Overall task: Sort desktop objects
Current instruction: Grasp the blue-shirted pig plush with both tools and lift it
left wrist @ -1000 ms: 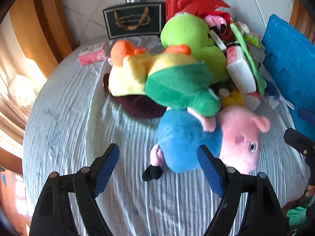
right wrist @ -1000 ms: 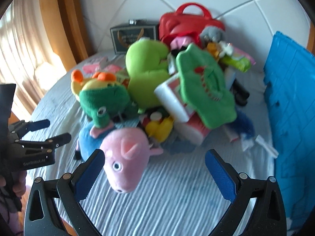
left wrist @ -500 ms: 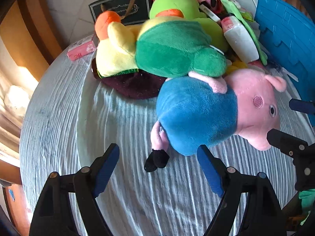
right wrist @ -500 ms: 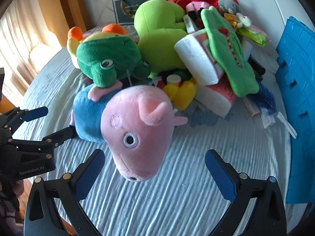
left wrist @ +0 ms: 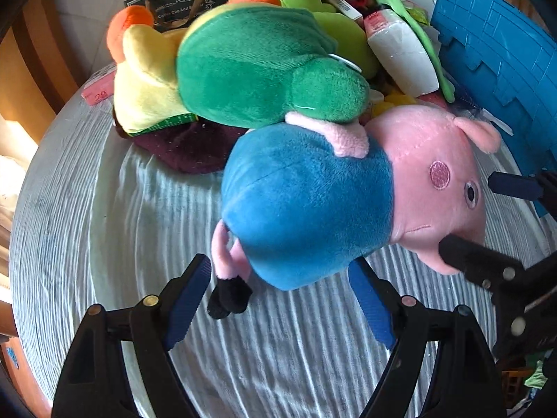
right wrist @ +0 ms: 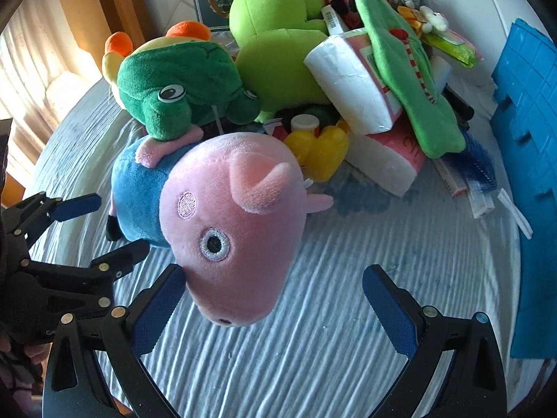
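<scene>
A plush pig with a blue body (left wrist: 306,205) and pink head (right wrist: 229,226) lies at the front of a heap of toys on the striped tablecloth (left wrist: 104,230). My left gripper (left wrist: 280,299) is open, its blue pads either side of the pig's rear and black foot; it also shows as the left gripper (right wrist: 101,230) in the right wrist view. My right gripper (right wrist: 275,313) is open around the pig's snout, the left pad close against it. Seen from the left wrist, that right gripper (left wrist: 494,224) brackets the pig's face. A green frog plush (left wrist: 264,69) rests on the pig's back.
Behind the pig are a yellow plush (left wrist: 146,80), a lime plush (right wrist: 275,35), tissue packs (right wrist: 351,80), a green pouch (right wrist: 407,80), a yellow bottle (right wrist: 320,146) and a black gift bag (left wrist: 181,3). A blue crate (right wrist: 532,139) stands on the right. A maroon cloth (left wrist: 188,142) lies under the frog.
Both grippers have come down and closer to the pig, which now fills more of each view. Its rear sits between the left fingers, its snout between the right fingers. Jaws stay equally wide.
</scene>
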Motion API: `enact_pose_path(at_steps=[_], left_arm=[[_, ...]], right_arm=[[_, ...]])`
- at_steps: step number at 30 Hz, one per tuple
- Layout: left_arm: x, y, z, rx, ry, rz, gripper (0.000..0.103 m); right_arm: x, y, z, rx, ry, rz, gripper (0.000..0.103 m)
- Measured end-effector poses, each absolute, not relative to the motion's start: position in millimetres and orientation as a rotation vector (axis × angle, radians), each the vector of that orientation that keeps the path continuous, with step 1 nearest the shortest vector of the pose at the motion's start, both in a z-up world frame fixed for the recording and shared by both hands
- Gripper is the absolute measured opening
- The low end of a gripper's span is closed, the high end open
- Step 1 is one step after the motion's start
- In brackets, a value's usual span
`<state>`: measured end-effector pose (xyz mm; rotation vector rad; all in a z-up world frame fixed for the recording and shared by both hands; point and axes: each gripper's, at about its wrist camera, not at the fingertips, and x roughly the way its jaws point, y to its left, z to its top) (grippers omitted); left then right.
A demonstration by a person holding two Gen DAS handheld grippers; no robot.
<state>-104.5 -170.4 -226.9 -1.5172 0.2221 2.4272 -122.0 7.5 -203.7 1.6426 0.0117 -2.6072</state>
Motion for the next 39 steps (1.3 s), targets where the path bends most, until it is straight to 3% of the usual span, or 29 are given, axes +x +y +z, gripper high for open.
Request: enact_pose_path(at_steps=[21,23,25,28,39], left_arm=[[-134,-150,-247,-1.516,0.243,2.367,0.081],[-130,-152,-245,-1.508,0.217,2.376,0.071],[-124,-153,-240,-1.5,0.201,2.385,0.066],[-109,-151,-227,-1.466,0.206,2.415,0.06],[-81,-99,-185,-1.329,0.251,2.36,0.057]], right_arm=[[-169,4,-216,1.623,-0.064,-2.522,0.103],[-169,0,-216,1.63,-0.08,-2.504,0.08],[-164,0,-212,1.619,-0.052,-2.512,0.069],[-152,8,-200,1.591,-0.094,-2.494,0.06],[-115,61,-167,1.569,-0.149,-2.532,0.054]])
